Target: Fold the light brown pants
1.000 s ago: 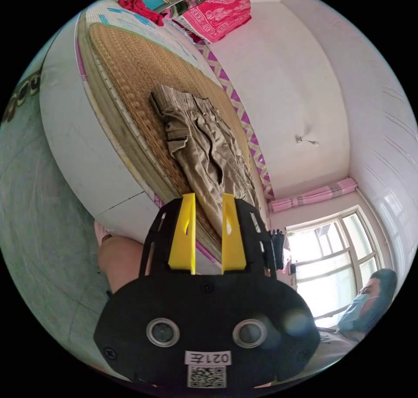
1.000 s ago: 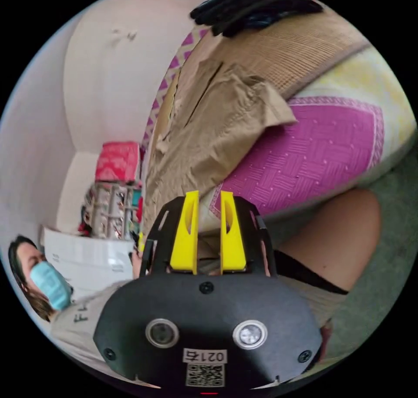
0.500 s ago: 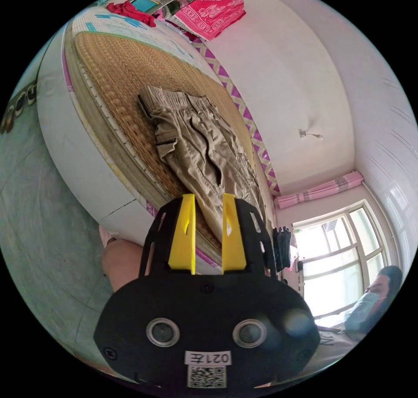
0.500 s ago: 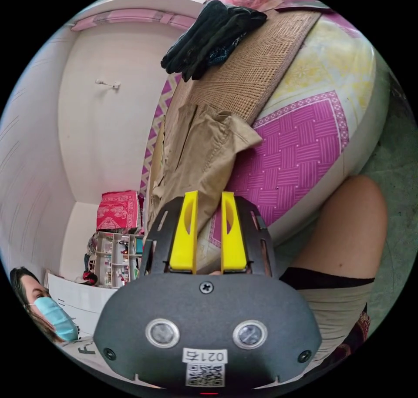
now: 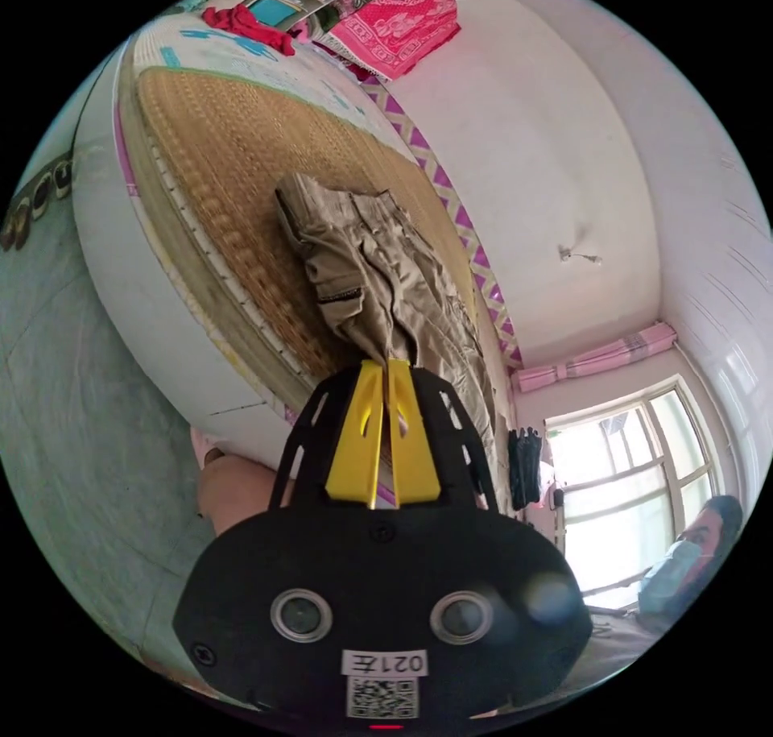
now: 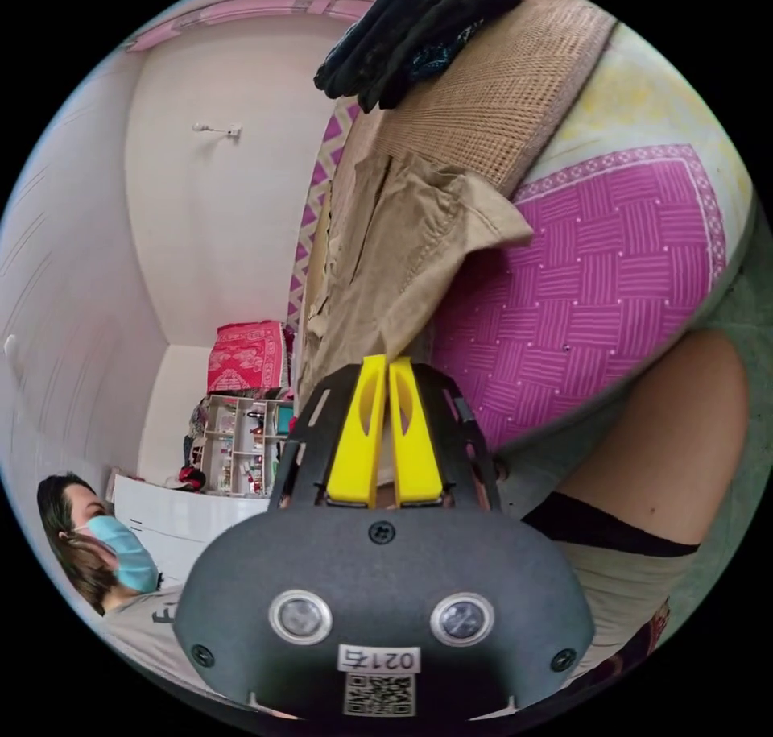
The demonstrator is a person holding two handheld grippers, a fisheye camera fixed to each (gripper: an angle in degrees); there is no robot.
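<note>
Left gripper (image 5: 387, 364) clamped on pants (image 5: 378, 286), right gripper (image 6: 389, 362) likewise on near edge. Pants on mat (image 5: 233, 157), long axis running away from my jaws; I judge both equally near.

No readable text to report.

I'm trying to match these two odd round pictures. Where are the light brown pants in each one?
Left gripper view: the light brown pants lie mid-picture on the woven mat, running down into the left gripper.
Right gripper view: they hang off the mat's edge, above the right gripper.
Shared landmark: the black gloves.
</note>
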